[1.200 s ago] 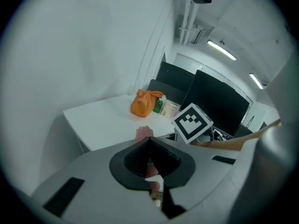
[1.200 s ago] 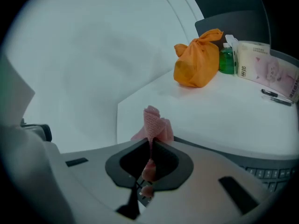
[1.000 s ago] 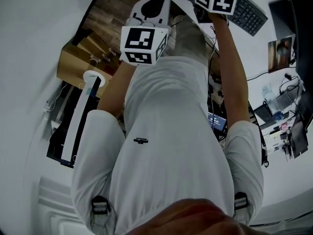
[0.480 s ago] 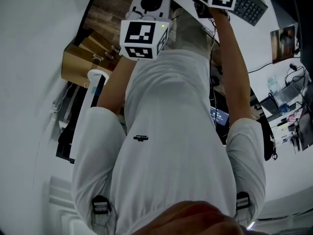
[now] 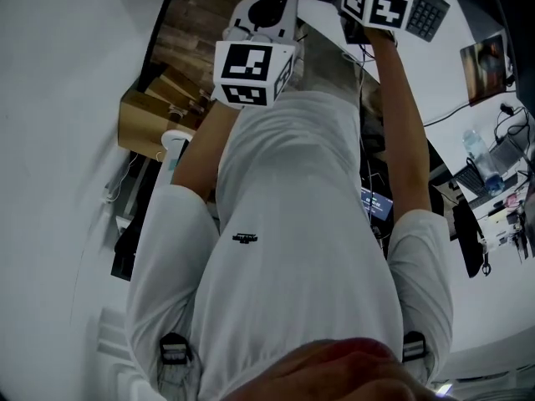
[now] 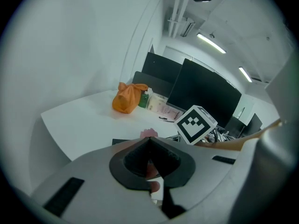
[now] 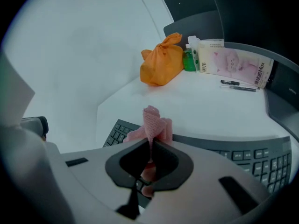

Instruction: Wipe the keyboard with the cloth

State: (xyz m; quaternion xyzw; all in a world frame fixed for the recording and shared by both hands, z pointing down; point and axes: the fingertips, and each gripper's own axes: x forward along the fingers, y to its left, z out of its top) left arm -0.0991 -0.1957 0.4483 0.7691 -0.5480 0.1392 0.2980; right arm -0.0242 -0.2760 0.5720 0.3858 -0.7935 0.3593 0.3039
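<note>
In the right gripper view, my right gripper (image 7: pixel 150 143) is shut on a pink knitted cloth (image 7: pixel 154 122), which sticks up in a bunch from the jaws. It hovers over the left part of a black keyboard (image 7: pixel 261 157) on the white desk (image 7: pixel 205 111). My left gripper (image 6: pixel 149 140) is shut with nothing seen between its jaws; past its tip show the pink cloth (image 6: pixel 148 133) and the right gripper's marker cube (image 6: pixel 196 124). From the head view both marker cubes (image 5: pixel 251 73) (image 5: pixel 376 2) are held out in front of the person, near the keyboard (image 5: pixel 425 11).
An orange bag (image 7: pixel 161 65), a green bottle (image 7: pixel 189 59), a pink tissue pack (image 7: pixel 233 62) and pens (image 7: pixel 238 85) lie at the back of the desk. Dark monitors (image 6: pixel 205 92) stand behind. A cardboard box (image 5: pixel 155 111) sits on the floor at left.
The head view has shifted a little; both grippers stay held out over the keyboard's near side, with hardly any movement.
</note>
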